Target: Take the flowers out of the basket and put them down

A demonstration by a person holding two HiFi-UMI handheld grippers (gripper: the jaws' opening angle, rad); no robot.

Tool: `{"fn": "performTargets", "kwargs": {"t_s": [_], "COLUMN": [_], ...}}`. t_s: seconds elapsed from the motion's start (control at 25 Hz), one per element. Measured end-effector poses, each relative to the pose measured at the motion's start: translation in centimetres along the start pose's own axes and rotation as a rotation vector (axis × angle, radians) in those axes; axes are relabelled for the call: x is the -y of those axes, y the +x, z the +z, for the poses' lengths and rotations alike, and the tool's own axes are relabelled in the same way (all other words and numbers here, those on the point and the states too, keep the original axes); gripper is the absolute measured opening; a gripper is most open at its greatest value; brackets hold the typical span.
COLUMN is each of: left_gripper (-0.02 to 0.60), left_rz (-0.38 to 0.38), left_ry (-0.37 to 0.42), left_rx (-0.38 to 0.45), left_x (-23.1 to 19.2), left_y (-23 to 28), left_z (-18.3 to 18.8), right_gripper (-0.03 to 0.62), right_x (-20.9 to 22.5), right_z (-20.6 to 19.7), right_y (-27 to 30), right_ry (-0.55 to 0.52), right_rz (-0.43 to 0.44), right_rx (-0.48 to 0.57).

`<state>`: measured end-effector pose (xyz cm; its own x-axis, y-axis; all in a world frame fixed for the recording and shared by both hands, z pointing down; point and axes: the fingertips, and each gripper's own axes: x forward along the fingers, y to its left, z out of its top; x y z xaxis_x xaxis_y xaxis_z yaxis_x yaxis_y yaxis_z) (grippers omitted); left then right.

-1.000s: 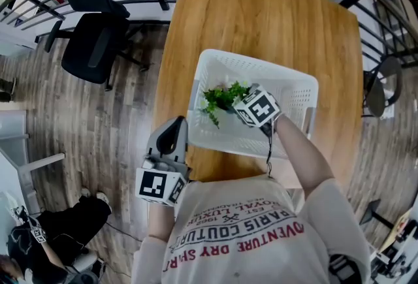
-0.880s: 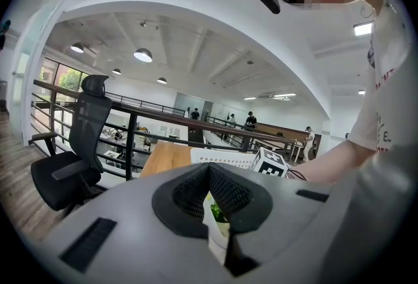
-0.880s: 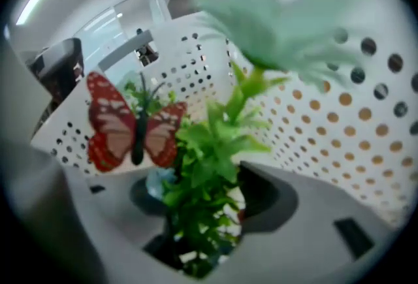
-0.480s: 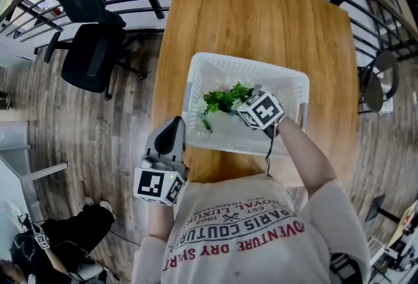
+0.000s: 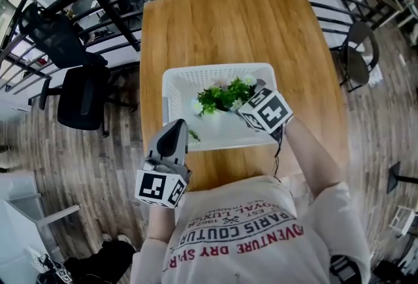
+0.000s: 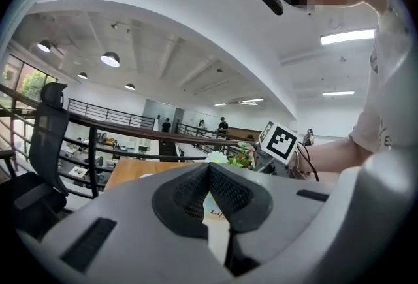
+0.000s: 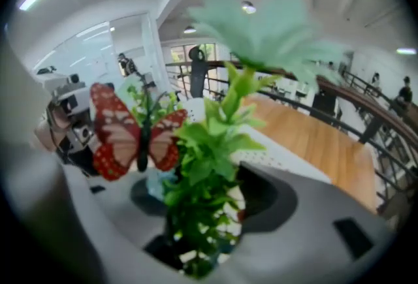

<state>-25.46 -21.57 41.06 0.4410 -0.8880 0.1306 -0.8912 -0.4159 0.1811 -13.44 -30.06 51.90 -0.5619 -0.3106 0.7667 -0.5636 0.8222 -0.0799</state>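
Flowers [image 5: 224, 94] sit clamped by the stems in our right gripper [image 5: 243, 106], over the far right part of the white basket [image 5: 171, 90] on the desk [image 5: 228, 21]. Their long axis runs leftward from the gripper, blooms leading, with a red butterfly [image 7: 134, 136] among the leaves. Our left gripper [image 5: 175, 127], jaws together and empty, hovers at the basket's near left corner. We judge the bare desk on the right the closest landing spot.

The only print I can read is on the person's shirt [image 5: 240, 232] at the near edge, upside down from above. Red letters give "…VENTURE DRY SH…", the ends lost in folds. Dark letters beyond say "PARIS COUTUR…". Smaller lines farther on look like "EST 1962" and "ROYAL LUXUR…", less surely.
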Motion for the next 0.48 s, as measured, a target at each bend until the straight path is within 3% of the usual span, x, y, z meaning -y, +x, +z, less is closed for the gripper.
{"fn": "performTargets", "kwargs": {"t_s": [0.24, 0.48], "left_gripper": [0.015, 0.015], "left_rz": [-0.047, -0.029], "left_ry": [0.03, 0.027], "left_rx": [0.024, 0.094], "left_x": [8.2, 17.6], "left_y": [3.3, 8.8], "left_z": [1.8, 2.3], "right_gripper": [0.281, 0.281], "right_x": [5.0, 10.5], "right_z": [-2.1, -5.1], "right_y": [-9.1, -17.3], "right_ry": [0.02, 0.038], "right_rz": [-0.07, -0.034], "right_rx": [0.096, 0.195]}}
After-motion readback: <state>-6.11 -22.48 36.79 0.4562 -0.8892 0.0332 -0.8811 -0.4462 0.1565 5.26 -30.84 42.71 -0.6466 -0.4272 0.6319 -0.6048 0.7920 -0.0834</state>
